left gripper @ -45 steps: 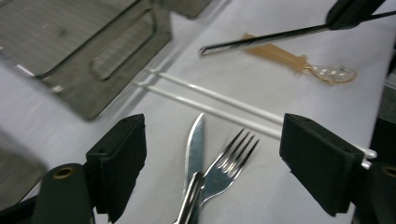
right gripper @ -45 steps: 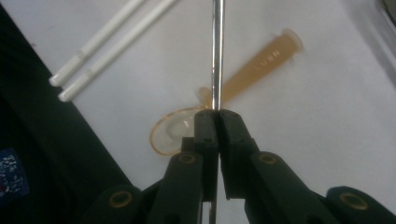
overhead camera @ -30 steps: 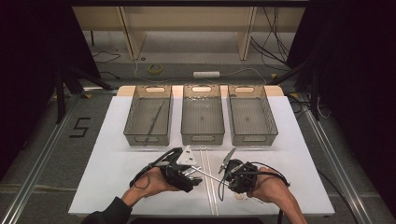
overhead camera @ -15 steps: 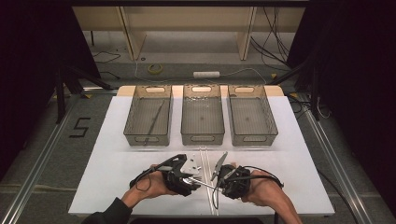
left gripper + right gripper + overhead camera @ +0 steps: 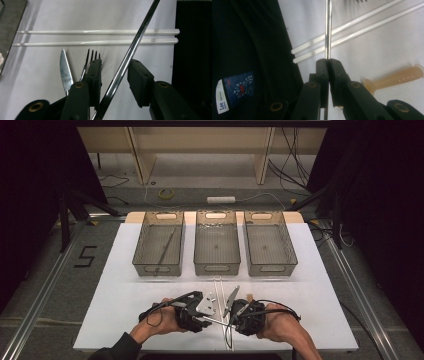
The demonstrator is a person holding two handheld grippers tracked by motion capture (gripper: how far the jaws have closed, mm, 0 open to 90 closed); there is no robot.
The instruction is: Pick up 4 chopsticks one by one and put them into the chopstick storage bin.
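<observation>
White surface [image 5: 125, 320], three clear mesh-walled plastic bins [image 5: 217, 249] in a row at its far half. Right hand-held gripper [image 5: 327, 62] — jaws pressed together on a slim polished metal rod-like handle [image 5: 328, 27], which runs straight ahead from the pads. Left hand-held gripper [image 5: 115, 75] — jaws narrowed, just been closing, the same metal handle crossing slantwise between them; pads not yet pressing on it. Beyond both grippers: two white chopsticks [image 5: 100, 37], parallel, touching the surface. Left of the left gripper's jaws: serrated steel knife blade [image 5: 65, 72] and steel fork tines [image 5: 93, 55]. Right of the right gripper: translucent amber plastic tube [image 5: 394, 79], lying flat.
</observation>
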